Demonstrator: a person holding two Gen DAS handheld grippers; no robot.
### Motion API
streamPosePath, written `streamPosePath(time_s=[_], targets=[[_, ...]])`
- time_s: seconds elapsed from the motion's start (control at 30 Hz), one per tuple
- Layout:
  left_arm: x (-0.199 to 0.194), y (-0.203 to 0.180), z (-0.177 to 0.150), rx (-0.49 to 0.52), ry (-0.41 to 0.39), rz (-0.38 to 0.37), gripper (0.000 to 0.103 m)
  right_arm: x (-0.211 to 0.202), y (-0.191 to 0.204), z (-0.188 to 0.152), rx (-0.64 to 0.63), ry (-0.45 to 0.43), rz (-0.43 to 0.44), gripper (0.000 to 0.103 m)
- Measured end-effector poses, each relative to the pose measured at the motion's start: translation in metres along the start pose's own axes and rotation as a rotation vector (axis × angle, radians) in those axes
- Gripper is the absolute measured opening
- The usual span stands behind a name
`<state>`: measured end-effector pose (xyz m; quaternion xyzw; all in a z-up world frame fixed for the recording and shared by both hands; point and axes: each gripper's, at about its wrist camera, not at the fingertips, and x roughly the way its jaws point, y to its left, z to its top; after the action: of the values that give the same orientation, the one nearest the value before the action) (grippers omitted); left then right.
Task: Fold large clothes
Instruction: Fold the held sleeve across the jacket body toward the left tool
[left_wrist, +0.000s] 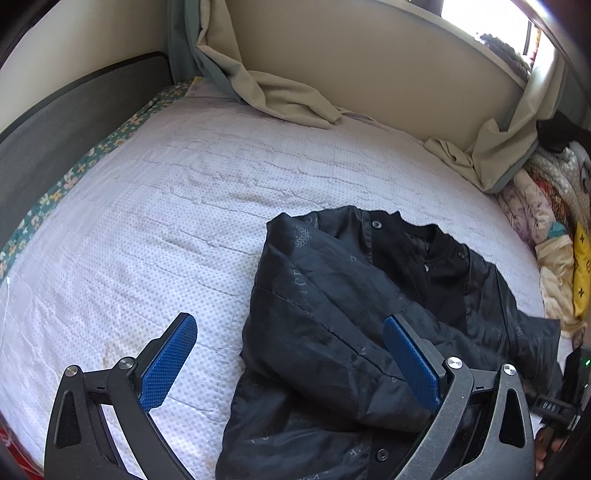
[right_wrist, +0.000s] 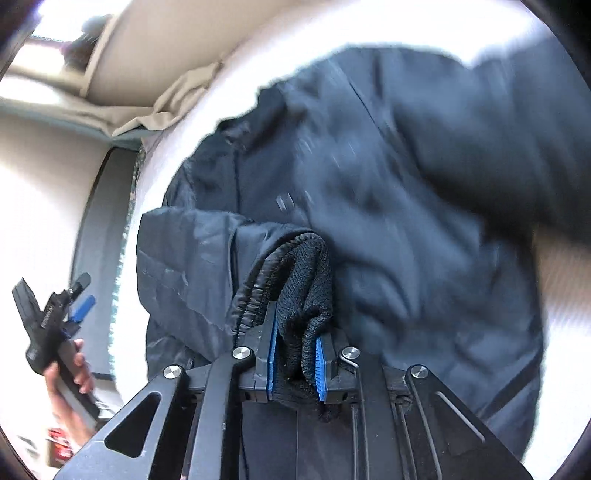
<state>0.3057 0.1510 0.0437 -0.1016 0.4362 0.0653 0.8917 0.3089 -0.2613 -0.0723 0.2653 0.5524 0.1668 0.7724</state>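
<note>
A black jacket (left_wrist: 369, 314) with snap buttons and a ribbed collar lies partly folded on the white quilted bed (left_wrist: 166, 203). My left gripper (left_wrist: 291, 332) is open and empty, hovering above the jacket's left edge. My right gripper (right_wrist: 295, 354) is shut on the jacket's black ribbed knit cuff (right_wrist: 306, 288), holding the sleeve over the jacket's body (right_wrist: 406, 203). The left gripper also shows in the right wrist view (right_wrist: 55, 317), held in a hand at the lower left.
A dark headboard (left_wrist: 55, 129) borders the bed's left side, a beige wall panel (left_wrist: 369, 66) its far side. Beige curtains (left_wrist: 277, 92) drape onto the bed. A pile of folded bedding (left_wrist: 546, 221) sits at the right edge.
</note>
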Motion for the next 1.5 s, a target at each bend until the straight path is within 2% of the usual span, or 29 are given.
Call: streamPosePath(time_s=[0.2,0.33,0.47,0.7,0.73,0.83,0.9,1.03,1.1,1.17,1.2,1.3,1.4,1.5], targets=[[0.003,0.001,0.001,-0.018,-0.003,0.008,0.102,-0.034,0.061,0.049,-0.259,-0.217,-0.119,0.010],[0.010,-0.003,-0.001,0.014,0.000,0.046,0.102,-0.030,0.078,0.069,-0.354,-0.279,-0.147,0.010],[0.024,-0.009,-0.004,0.059,0.023,0.076,0.102,-0.007,0.060,0.077,-0.330,-0.254,-0.172,0.010],[0.057,-0.019,-0.005,0.094,0.078,0.102,0.102,0.045,0.013,0.078,-0.172,-0.128,-0.239,0.014],[0.061,-0.019,-0.005,0.098,0.084,0.107,0.102,0.048,0.008,0.078,-0.155,-0.114,-0.250,0.019],[0.071,-0.020,-0.005,0.091,0.108,0.101,0.102,0.041,-0.002,0.080,-0.095,-0.117,-0.280,0.047],[0.070,-0.020,-0.005,0.078,0.111,0.068,0.102,0.028,-0.003,0.082,-0.081,-0.123,-0.258,0.049],[0.063,-0.029,-0.003,0.098,0.075,0.015,0.100,-0.002,0.013,0.080,-0.158,-0.205,-0.295,0.049],[0.061,-0.037,-0.004,0.122,0.066,-0.006,0.097,-0.011,0.027,0.075,-0.212,-0.244,-0.317,0.046],[0.064,-0.045,-0.005,0.140,0.081,-0.043,0.092,-0.013,0.042,0.067,-0.291,-0.262,-0.326,0.015],[0.069,-0.048,-0.006,0.141,0.100,-0.059,0.091,-0.010,0.047,0.064,-0.323,-0.252,-0.327,0.010],[0.084,-0.052,-0.010,0.146,0.142,-0.053,0.081,0.010,0.054,0.056,-0.378,-0.219,-0.332,0.007],[0.104,-0.048,-0.015,0.149,0.190,0.040,0.074,0.035,0.048,0.053,-0.383,-0.173,-0.365,0.007],[0.117,-0.047,-0.020,0.167,0.208,0.082,0.074,0.055,0.038,0.051,-0.381,-0.149,-0.407,0.007]])
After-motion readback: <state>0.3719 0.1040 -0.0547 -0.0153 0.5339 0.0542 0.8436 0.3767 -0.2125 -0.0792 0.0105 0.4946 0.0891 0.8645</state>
